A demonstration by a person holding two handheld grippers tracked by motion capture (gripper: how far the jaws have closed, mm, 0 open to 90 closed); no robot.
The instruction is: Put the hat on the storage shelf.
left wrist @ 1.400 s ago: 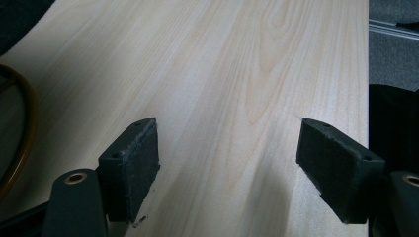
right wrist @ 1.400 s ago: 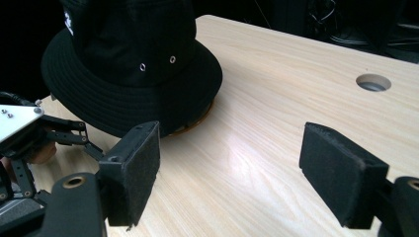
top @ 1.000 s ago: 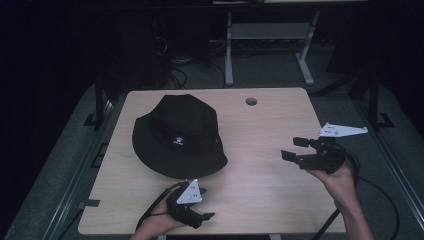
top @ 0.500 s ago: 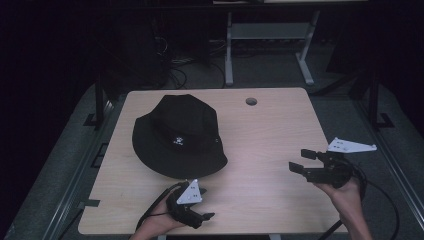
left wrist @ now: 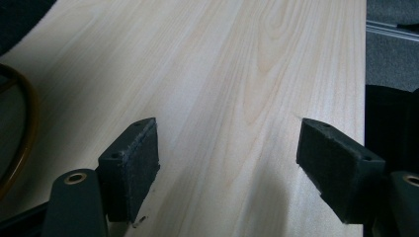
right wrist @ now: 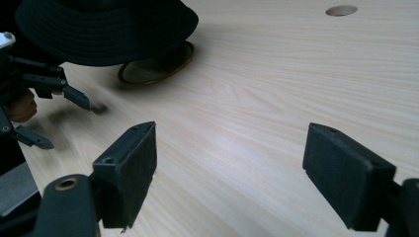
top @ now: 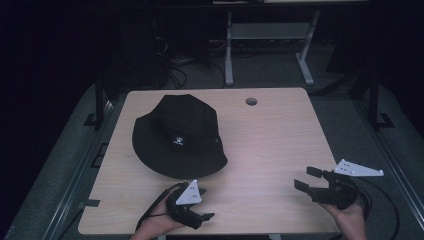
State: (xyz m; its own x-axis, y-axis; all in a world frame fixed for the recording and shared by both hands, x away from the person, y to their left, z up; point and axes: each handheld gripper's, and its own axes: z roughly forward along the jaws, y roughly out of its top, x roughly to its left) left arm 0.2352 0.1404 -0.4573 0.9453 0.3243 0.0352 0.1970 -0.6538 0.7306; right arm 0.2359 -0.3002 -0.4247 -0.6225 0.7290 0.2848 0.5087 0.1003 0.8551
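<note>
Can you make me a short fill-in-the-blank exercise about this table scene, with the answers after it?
1. The black bucket hat lies on the ______ half of the light wooden table, as the high view shows it.
2. The jaws of the left gripper stand ______, with nothing between them.
3. The right gripper holds ______.
4. Near the table's far edge is a small round ______.

Answers: left; open; nothing; hole

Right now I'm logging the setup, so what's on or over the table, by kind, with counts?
Hats: 1, a black hat.
Rings: 1, a brown ring partly under the hat's brim.
Grippers: 2, the left gripper and the right gripper, both with jaws apart.
Total: 4.
</note>
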